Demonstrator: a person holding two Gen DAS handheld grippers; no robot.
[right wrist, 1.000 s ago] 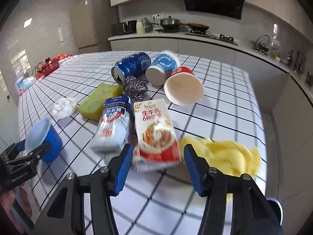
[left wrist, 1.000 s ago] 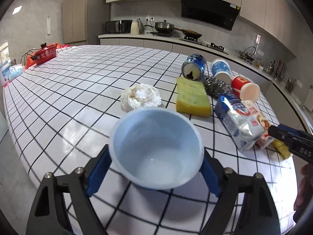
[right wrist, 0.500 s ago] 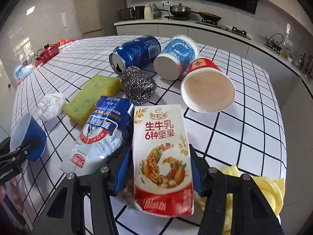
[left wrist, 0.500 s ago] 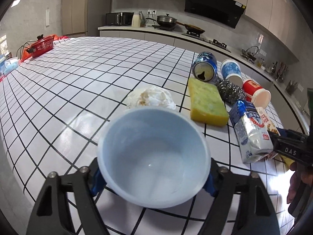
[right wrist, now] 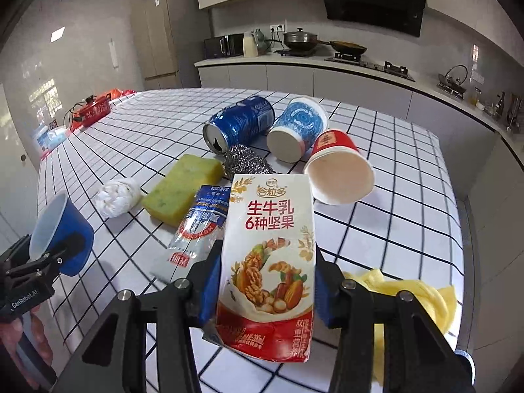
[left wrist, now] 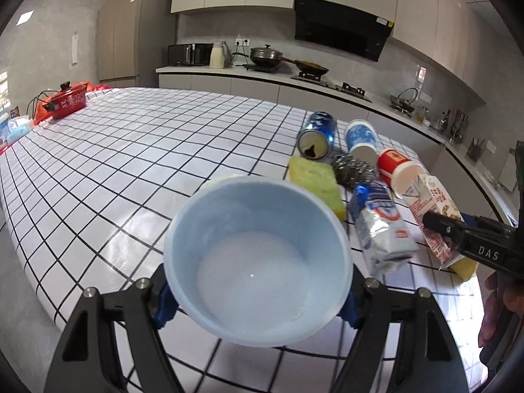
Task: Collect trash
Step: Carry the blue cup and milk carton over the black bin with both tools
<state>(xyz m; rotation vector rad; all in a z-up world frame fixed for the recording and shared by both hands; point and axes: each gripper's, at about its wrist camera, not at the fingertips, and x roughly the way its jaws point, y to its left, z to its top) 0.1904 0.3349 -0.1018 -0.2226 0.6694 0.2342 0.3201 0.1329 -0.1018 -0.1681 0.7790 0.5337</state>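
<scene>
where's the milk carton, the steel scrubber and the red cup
milk carton [right wrist: 267,262], right wrist view, on its printed front
steel scrubber [right wrist: 245,162], right wrist view, on its top
red cup [right wrist: 330,145], right wrist view, on its side wall

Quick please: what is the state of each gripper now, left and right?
Left gripper: closed on the blue cup.
Right gripper: closed on the milk carton.

right gripper [right wrist: 267,290] has just been closing, pads clamped on the milk carton [right wrist: 270,262], lifted off the checked table [right wrist: 393,203]. Blue can [right wrist: 240,122], sponge [right wrist: 183,188] and two tipped cups behind it.
</scene>
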